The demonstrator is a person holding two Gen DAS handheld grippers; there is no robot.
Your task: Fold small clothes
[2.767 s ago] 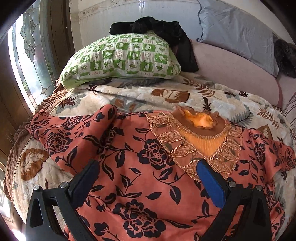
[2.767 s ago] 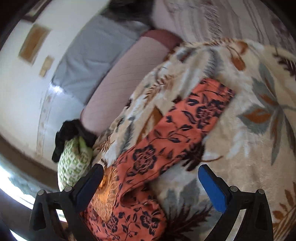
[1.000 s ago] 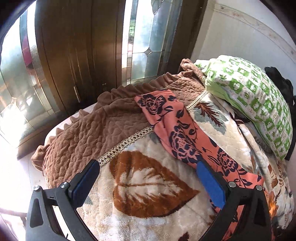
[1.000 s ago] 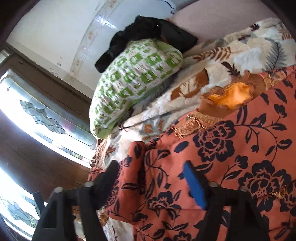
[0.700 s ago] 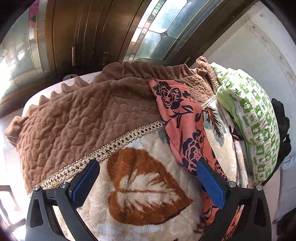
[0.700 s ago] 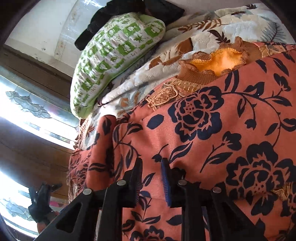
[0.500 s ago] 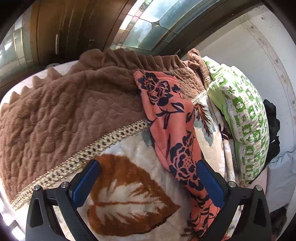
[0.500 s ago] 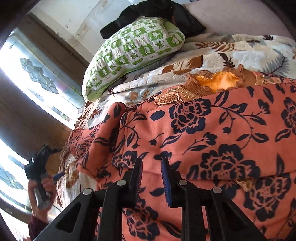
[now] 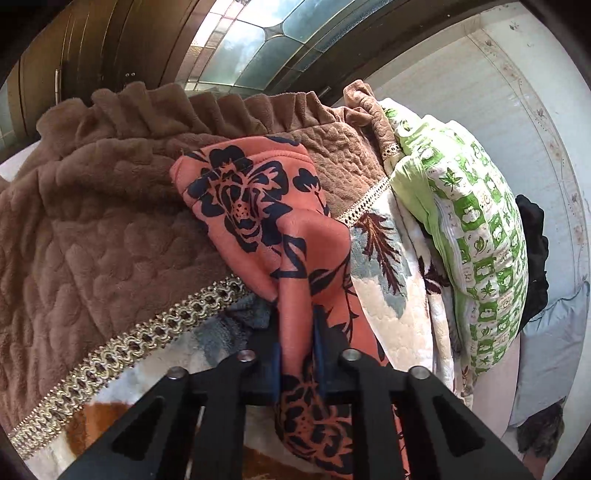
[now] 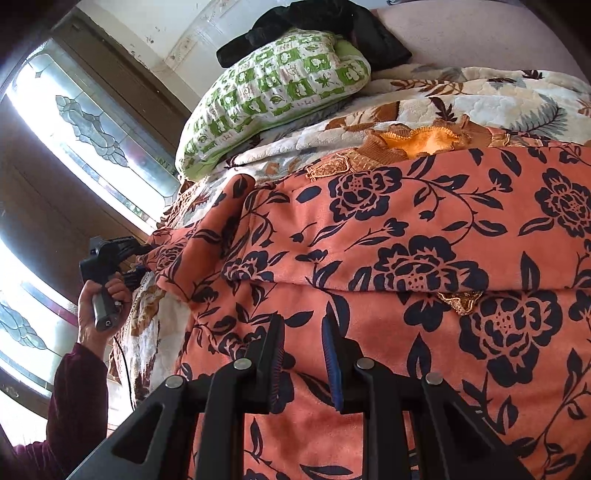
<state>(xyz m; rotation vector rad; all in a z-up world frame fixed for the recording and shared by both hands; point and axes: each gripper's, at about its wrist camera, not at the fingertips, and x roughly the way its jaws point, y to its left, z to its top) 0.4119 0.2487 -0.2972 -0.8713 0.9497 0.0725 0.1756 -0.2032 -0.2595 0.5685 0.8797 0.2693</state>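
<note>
An orange garment with dark blue flowers (image 10: 424,240) lies spread on a leaf-patterned blanket (image 10: 498,99), its orange embroidered neckline (image 10: 424,142) at the far side. My left gripper (image 9: 296,314) is shut on the garment's sleeve (image 9: 258,206), which lies out over the blanket's brown border (image 9: 92,221). My right gripper (image 10: 302,332) is shut on a fold of the garment's body. The left gripper also shows in the right wrist view (image 10: 138,258), held in a hand at the sleeve end.
A green-and-white pillow (image 10: 280,88) lies beyond the garment with black clothing (image 10: 314,22) on it. A stained-glass window (image 9: 251,40) and dark wood frame stand past the bed's edge. A grey pillow (image 9: 554,350) lies at the far right.
My left gripper has moved up to the sleeve and shut on it. My right gripper, shut on the body fabric since 0.7 s ago, has lifted a fold.
</note>
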